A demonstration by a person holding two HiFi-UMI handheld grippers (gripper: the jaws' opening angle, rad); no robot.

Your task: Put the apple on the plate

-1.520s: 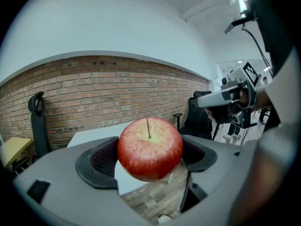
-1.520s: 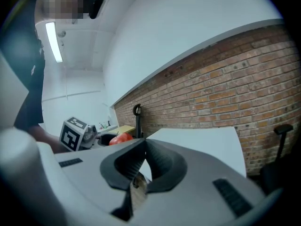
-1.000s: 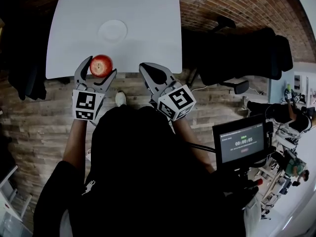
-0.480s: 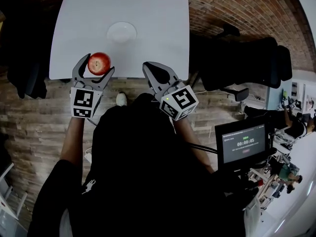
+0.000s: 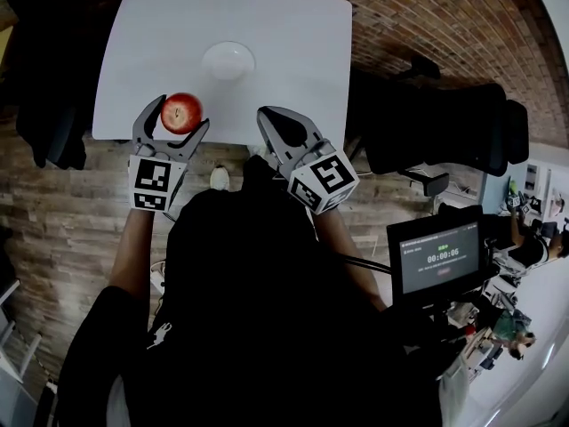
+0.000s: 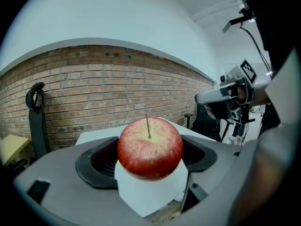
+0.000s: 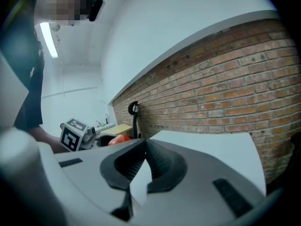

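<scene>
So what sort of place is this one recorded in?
Likely an office or lab-style workspace: a white table beside a brick wall, black office chairs, and a timer screen nearby.

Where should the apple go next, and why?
Probably carry the apple forward and a bit right, until it hangs over the plate. The left gripper is shut on it at the near edge of the table, and the empty plate lies farther in.

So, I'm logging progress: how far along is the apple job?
Done: the left tongs are shut on the apple, held above the near edge of the table. In hand: the carry to the plate, which sits bare. Left: setting it down, releasing.
</scene>
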